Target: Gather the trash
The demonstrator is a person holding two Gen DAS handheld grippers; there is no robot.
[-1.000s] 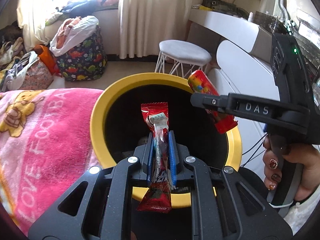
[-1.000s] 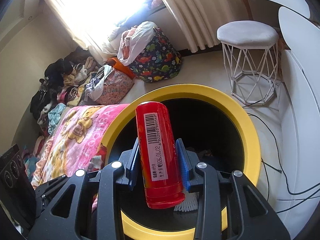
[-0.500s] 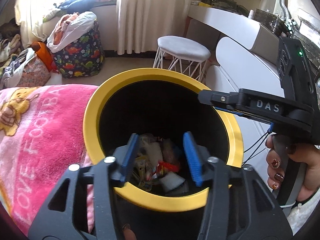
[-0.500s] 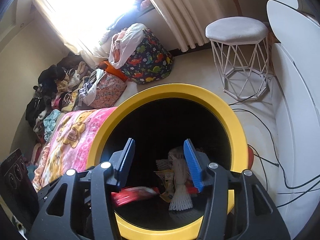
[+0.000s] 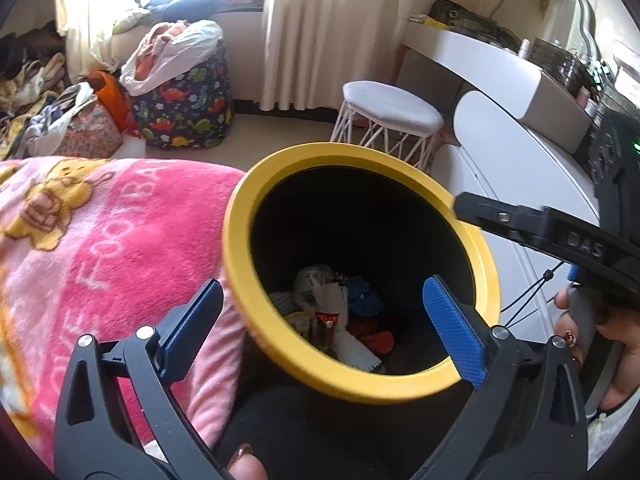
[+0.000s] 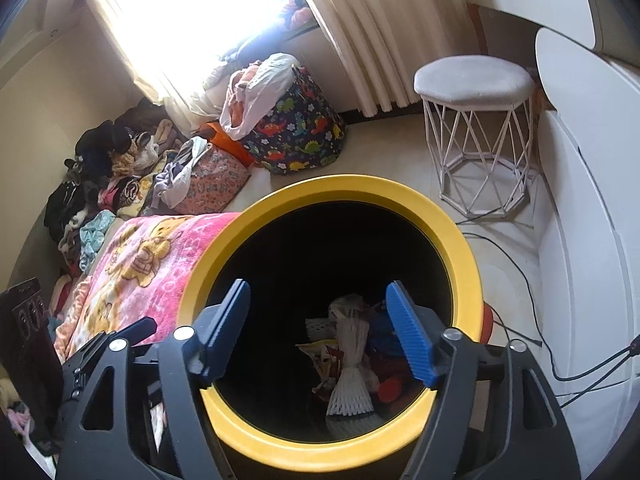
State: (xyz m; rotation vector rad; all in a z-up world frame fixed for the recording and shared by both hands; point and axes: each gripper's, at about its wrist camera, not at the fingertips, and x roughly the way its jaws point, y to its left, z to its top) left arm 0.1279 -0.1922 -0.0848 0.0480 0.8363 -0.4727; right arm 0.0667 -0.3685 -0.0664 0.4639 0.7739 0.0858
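Observation:
A black trash bin with a yellow rim (image 5: 236, 240) (image 6: 464, 248) stands beside the bed. Wrappers, white foam netting (image 6: 352, 376) and red pieces (image 5: 376, 340) lie at its bottom. My left gripper (image 5: 324, 328) is open and empty, its jaws spread wide over the near rim. My right gripper (image 6: 320, 332) is open and empty above the bin's mouth. The right gripper's arm shows in the left wrist view (image 5: 552, 228), over the bin's right rim.
A pink blanket (image 5: 92, 256) covers the bed left of the bin. A white wire stool (image 6: 476, 128) and white furniture (image 6: 592, 216) stand to the right, with cables (image 6: 516, 264) on the floor. A dinosaur-print bag (image 6: 300, 128) and clothes piles (image 6: 116, 168) lie near the window.
Both grippers opened. The left dropped a red wrapper and the right dropped a red tube into the bin. The left gripper then spread wider and shifted left.

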